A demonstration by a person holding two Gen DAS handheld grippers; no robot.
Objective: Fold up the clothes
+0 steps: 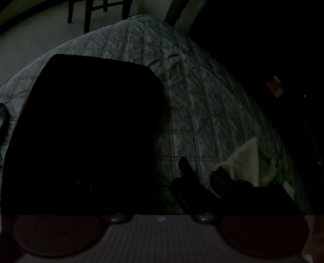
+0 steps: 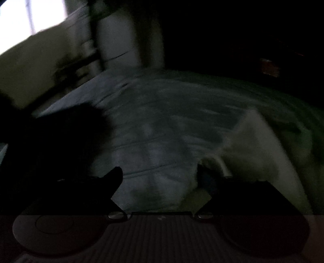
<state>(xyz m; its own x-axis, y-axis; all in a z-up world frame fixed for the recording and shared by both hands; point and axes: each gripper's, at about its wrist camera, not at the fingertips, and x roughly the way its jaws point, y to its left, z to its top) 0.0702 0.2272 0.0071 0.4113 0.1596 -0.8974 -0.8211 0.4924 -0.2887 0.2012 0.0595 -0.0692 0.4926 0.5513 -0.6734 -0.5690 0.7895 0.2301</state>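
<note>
Lying flat on the quilted bedspread (image 1: 202,97), a black folded garment (image 1: 91,125) is seen filling the left and near part of the left wrist view, its far edge straight and its far right corner rounded. No brand, label or readable writing can be made out in the dim light. The left gripper (image 1: 199,168) is seen at the near right of that garment, its fingers a little apart, with a pale cloth (image 1: 245,159) at the right finger; whether the cloth is pinched cannot be told. The right gripper (image 2: 160,172) is held over the bedspread (image 2: 172,113) with its fingers wide apart, a white cloth (image 2: 251,145) touching its right finger. Bare bedspread is left open between the dark garment (image 2: 60,137) and the white cloth. Chair legs (image 1: 87,14) stand on the floor beyond the bed's far edge.
</note>
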